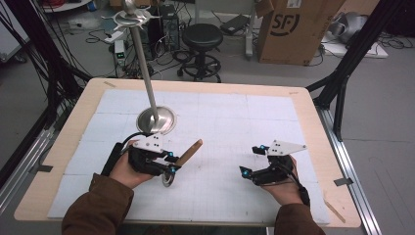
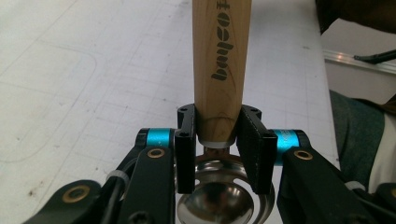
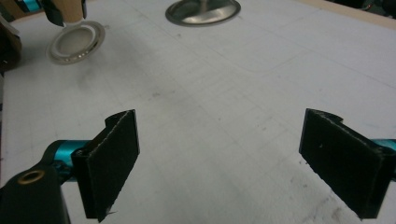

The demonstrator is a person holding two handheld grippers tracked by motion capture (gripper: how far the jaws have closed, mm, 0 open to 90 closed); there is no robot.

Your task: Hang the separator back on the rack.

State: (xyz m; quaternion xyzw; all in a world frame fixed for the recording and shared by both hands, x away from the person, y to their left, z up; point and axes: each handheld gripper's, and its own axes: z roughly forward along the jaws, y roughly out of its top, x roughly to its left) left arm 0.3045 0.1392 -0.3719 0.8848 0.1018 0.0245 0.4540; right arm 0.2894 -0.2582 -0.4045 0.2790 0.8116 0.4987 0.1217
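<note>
A ladle-like utensil with a light wooden handle point(image 1: 190, 152) and a round metal head point(image 1: 168, 178) is held just above the white mat. My left gripper point(image 1: 173, 164) is shut on it where the handle meets the head. In the left gripper view the two pads press both sides of the printed wooden handle point(image 2: 222, 56), and the slotted metal bowl point(image 2: 217, 196) sits below them. My right gripper point(image 1: 250, 160) rests at the front right with its jaws wide apart and nothing between them point(image 3: 233, 158). From the right gripper view the utensil head point(image 3: 75, 42) hangs at the far left.
A metal stand with a round base point(image 1: 156, 120) and a tall pole point(image 1: 142, 58) topped by a hook ring stands behind my left hand; its base point(image 3: 203, 10) also shows ahead of the right gripper. Beyond the table are a stool point(image 1: 201, 36) and a cardboard box point(image 1: 293, 29).
</note>
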